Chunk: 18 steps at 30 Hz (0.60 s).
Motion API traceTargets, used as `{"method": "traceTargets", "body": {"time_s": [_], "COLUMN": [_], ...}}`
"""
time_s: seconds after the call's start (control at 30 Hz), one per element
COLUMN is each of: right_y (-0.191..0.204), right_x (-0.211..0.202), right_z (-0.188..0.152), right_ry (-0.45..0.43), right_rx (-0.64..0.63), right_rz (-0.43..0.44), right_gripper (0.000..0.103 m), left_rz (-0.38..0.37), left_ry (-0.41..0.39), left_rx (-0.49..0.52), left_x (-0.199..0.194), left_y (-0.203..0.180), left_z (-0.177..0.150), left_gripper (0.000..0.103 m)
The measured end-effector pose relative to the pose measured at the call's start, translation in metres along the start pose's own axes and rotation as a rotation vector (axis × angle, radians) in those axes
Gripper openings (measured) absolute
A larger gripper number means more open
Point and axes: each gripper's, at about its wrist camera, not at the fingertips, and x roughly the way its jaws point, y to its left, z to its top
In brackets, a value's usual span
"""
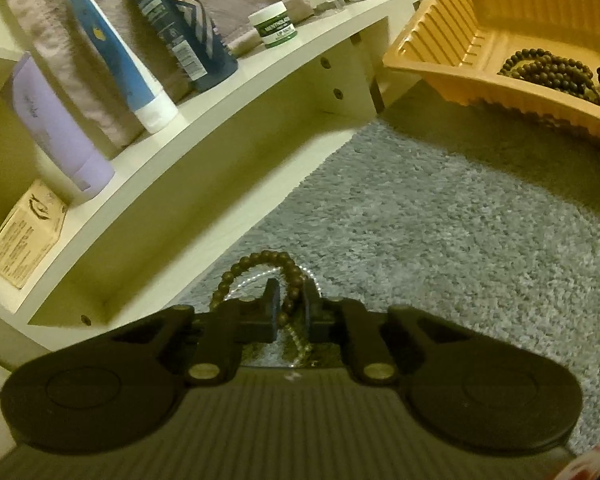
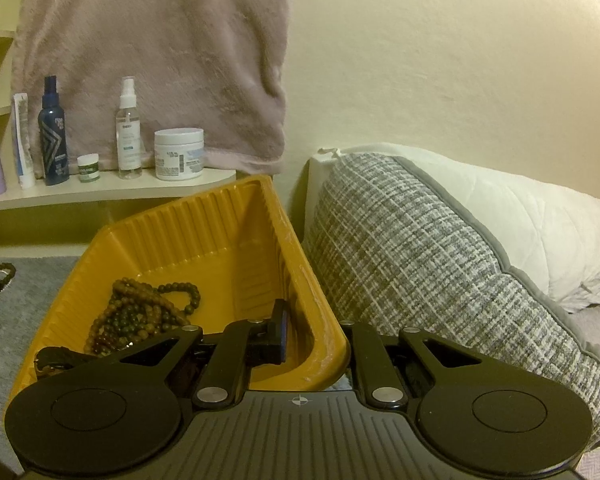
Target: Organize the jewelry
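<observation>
My left gripper [image 1: 291, 300] is shut on a brown bead bracelet [image 1: 260, 264] and a thin silver chain [image 1: 300, 344], held above the grey carpet. An orange plastic tray [image 1: 432, 36] lies at the upper right with several brown bead strands [image 1: 552, 74] inside. In the right wrist view, my right gripper [image 2: 300, 336] is shut on the near right wall of the orange tray [image 2: 320, 320], one finger [image 2: 278, 332] inside it. The bead strands [image 2: 140, 316] lie in the tray's left part. The left gripper's bracelet [image 2: 2, 270] shows at the far left.
A white low shelf [image 1: 204, 128] carries tubes, a dark blue bottle [image 1: 180, 28], a small green jar [image 1: 274, 24] and a box. A pink blanket hangs behind. A grey woven pillow [image 2: 420, 264] and a white pillow lie right of the tray. Grey carpet [image 1: 440, 240] covers the floor.
</observation>
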Motion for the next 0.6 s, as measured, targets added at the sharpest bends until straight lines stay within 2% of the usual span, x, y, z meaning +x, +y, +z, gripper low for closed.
{"method": "traceTargets", "body": {"time_s": [0.17, 0.37, 0.6], "right_y": [0.0, 0.0, 0.0], "right_x": [0.0, 0.0, 0.0], "right_z": [0.0, 0.0, 0.001], "right_ry": [0.0, 0.0, -0.003], "right_rx": [-0.001, -0.001, -0.003], "right_rz": [0.0, 0.001, 0.002], "right_gripper": [0.013, 0.013, 0.013], "left_rz": [0.005, 0.045, 0.058], "left_ry": [0.001, -0.04, -0.084], "left_rx": [-0.013, -0.058, -0.122], "left_x": [-0.003, -0.022, -0.05], "left_y": [0.0, 0.01, 0.027], "left_z": [0.001, 0.001, 0.006], "left_gripper": [0.006, 0.006, 0.006]}}
